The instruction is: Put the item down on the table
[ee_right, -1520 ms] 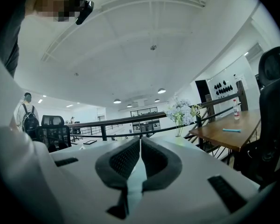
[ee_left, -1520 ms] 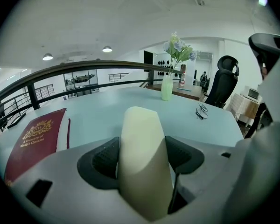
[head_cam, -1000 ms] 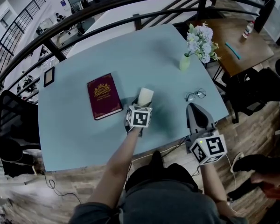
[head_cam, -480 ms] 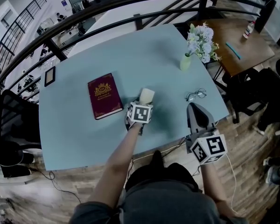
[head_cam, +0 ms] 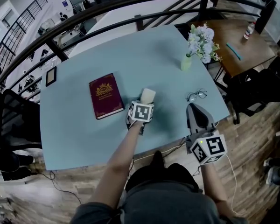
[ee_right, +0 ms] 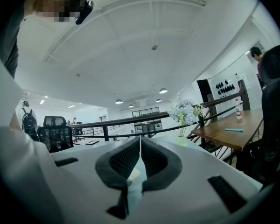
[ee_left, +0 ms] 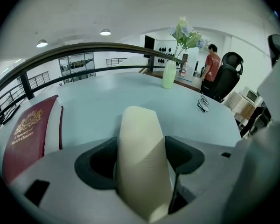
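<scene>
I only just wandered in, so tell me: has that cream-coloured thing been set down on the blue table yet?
Not finished. Done: the cream-coloured rounded block is over the pale blue table. In hand: the left gripper has its fingers clamped on it; whether it touches the tabletop can't be seen. Left: rest it and open the fingers.

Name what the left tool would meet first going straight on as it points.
Nothing close: shut on the cream item, the left tool faces bare table, free to the far railing. The vase stands slightly right of that line; depth is unclear.
</scene>
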`<state>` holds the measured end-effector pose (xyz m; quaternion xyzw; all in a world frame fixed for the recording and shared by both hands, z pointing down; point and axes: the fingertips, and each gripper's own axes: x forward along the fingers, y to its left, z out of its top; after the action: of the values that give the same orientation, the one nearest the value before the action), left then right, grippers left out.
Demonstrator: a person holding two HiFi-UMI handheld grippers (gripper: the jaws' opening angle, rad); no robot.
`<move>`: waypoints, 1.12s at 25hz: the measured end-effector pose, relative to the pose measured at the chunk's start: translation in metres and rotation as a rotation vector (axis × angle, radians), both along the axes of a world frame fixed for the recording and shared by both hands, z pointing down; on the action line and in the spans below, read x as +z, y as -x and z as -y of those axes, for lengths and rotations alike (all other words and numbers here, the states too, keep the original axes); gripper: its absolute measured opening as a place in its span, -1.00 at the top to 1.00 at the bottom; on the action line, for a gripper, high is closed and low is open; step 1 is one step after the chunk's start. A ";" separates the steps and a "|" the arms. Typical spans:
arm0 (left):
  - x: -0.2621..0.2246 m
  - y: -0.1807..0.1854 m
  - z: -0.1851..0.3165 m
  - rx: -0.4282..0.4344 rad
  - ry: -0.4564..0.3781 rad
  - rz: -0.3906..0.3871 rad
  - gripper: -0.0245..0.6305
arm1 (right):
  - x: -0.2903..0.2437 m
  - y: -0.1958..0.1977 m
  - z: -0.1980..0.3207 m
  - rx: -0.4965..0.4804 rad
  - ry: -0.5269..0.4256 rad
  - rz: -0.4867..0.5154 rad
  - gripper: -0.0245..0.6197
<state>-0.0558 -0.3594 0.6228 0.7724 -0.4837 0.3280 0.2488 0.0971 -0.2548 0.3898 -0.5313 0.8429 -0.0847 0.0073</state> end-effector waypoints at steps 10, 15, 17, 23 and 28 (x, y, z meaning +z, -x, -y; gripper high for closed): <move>-0.035 0.006 0.003 -0.016 -0.131 -0.012 -0.04 | 0.001 0.006 -0.002 -0.011 0.004 0.007 0.91; -0.063 0.011 -0.002 -0.038 -0.207 -0.062 -0.03 | -0.001 0.007 -0.002 -0.016 0.004 0.018 0.91; -0.075 0.013 -0.003 -0.042 -0.242 -0.088 -0.03 | -0.002 0.008 -0.001 -0.017 0.000 0.020 0.91; -0.121 0.025 -0.010 -0.067 -0.362 -0.145 0.18 | -0.004 0.007 0.003 -0.016 -0.006 0.026 0.91; -0.155 0.038 -0.021 -0.088 -0.460 -0.164 0.35 | -0.004 0.006 0.004 -0.011 -0.008 0.028 0.91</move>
<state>-0.0935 -0.3382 0.4682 0.8110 -0.5569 0.1342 0.1188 0.0915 -0.2592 0.3855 -0.5255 0.8459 -0.0887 0.0210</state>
